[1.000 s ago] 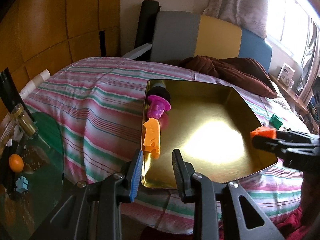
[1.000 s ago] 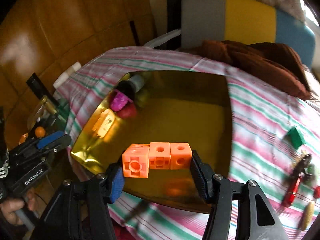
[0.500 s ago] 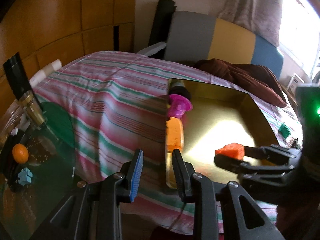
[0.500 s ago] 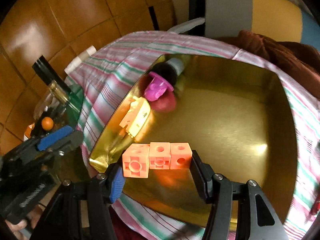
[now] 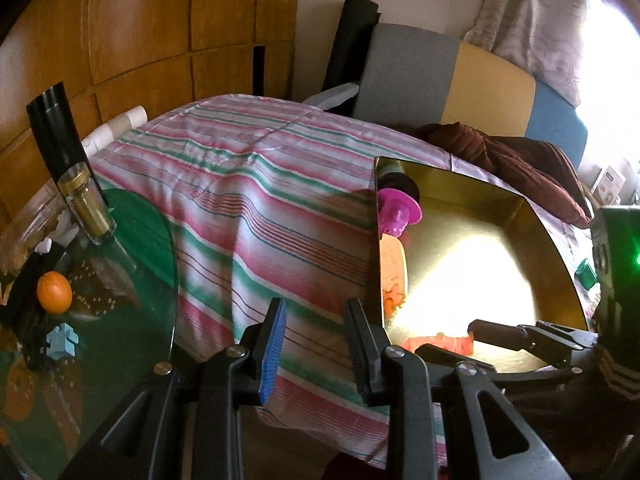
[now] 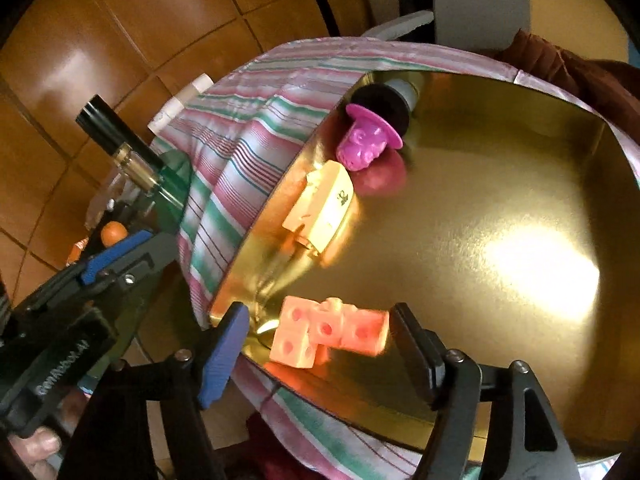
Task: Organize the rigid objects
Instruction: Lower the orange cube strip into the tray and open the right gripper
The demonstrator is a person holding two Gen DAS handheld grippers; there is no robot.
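Note:
A gold tray (image 6: 500,184) lies on a striped bedspread (image 5: 260,184). In it are a magenta toy (image 6: 366,142), a black-capped bottle (image 6: 394,100) and an orange toy (image 6: 324,206). My right gripper (image 6: 316,344) is open over the tray's near corner. An orange three-cube block (image 6: 326,330) is between its jaws, blurred and clear of both pads; whether it rests on the tray I cannot tell. My left gripper (image 5: 316,344) is open and empty over the bedspread, left of the tray (image 5: 480,216). The block (image 5: 440,343) also shows in the left wrist view.
A glass side table (image 5: 120,280) at the left holds a dark bottle (image 5: 68,160), an orange fruit (image 5: 54,292) and a blue piece (image 5: 62,340). A brown cushion (image 5: 520,164) and a grey, yellow and blue headboard (image 5: 460,80) lie behind the tray. A green block (image 5: 586,274) lies on the bedspread right of the tray.
My right gripper moved down to the tray's near corner and opened, letting go of the orange block. My left gripper moved left, off the tray.

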